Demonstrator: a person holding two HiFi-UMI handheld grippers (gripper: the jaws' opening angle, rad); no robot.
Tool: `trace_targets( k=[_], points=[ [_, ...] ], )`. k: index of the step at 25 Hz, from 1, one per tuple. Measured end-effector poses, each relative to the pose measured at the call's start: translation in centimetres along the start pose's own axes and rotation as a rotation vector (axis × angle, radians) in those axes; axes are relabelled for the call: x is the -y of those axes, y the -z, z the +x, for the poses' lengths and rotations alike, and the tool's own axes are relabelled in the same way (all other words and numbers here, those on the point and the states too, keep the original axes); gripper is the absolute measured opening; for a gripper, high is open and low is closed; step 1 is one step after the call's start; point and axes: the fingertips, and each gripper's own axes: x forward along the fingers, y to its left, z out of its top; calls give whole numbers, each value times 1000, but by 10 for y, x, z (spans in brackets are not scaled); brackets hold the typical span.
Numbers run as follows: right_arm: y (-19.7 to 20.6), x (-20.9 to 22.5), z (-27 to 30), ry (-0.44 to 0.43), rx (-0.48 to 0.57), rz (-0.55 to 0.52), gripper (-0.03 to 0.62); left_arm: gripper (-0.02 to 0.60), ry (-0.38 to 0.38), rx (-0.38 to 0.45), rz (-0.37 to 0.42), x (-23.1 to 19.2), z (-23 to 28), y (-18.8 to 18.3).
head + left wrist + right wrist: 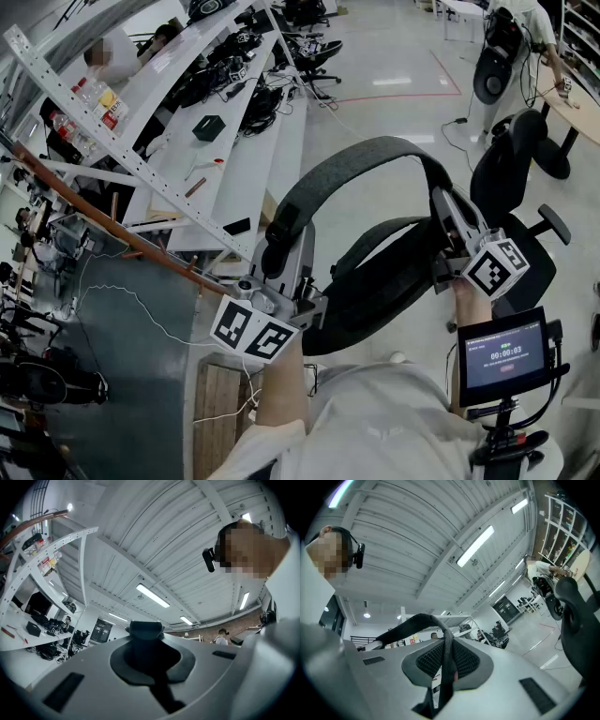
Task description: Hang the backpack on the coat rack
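Observation:
I hold a black backpack (375,292) up in front of me in the head view. One padded strap (366,155) arches between the two grippers. My left gripper (279,255) is shut on the strap's left end, a dark pad (146,633) in the left gripper view. My right gripper (448,228) is shut on the right end, where a thin black strap (448,656) runs between its jaws (449,662). The coat rack (103,221), a brown wooden rail with pegs, slants to my left, below and left of the left gripper.
A white perforated metal beam (127,148) crosses above the rail. Long white desks (234,141) with gear run away behind it. A black office chair (525,155) and a standing person (511,37) are at the right. A timer screen (503,354) sits near my right arm.

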Motion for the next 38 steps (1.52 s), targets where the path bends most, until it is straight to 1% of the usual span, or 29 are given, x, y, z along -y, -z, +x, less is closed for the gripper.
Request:
trace_targets(
  k=[3,5,7,9,13,15,20,22,28,33,35,38],
  points=[
    [6,-16,15,-5,-6,-20,54,6,-5,11,-2,-13,-14,-12],
    [28,-35,38,-2,-7,-28,54,6,-8,17,7,-40,-35,-20],
    [57,-58,68,-13,-11,-33,52,5,-22,30,26,-76,-62,-30],
    [76,-82,95,-40,-21,-31,52,5,-45,47,37,-102,-84,-45],
    [84,-128,126,-98,-44,-10,51,5,-93,78,59,-118,-112,-86],
    [95,-154,146,-132,-56,-1,49,5,-123,94,74,-133,-131,-104],
    [151,-220,204,-221,-78,9,48,5,-206,139,103,-193,-199,-134],
    [168,-244,222,-254,-85,15,48,5,-234,152,110,-210,-223,-145],
    [198,-311,257,-349,-101,43,48,5,-299,173,138,-235,-276,-179],
    [225,-361,294,-480,-128,70,44,5,-389,209,177,-261,-313,-193],
    [228,-379,303,-523,-139,77,44,5,-428,220,194,-264,-322,-199],
    [221,-404,310,-571,-149,88,44,5,-476,231,215,-258,-331,-212]
  ],
)
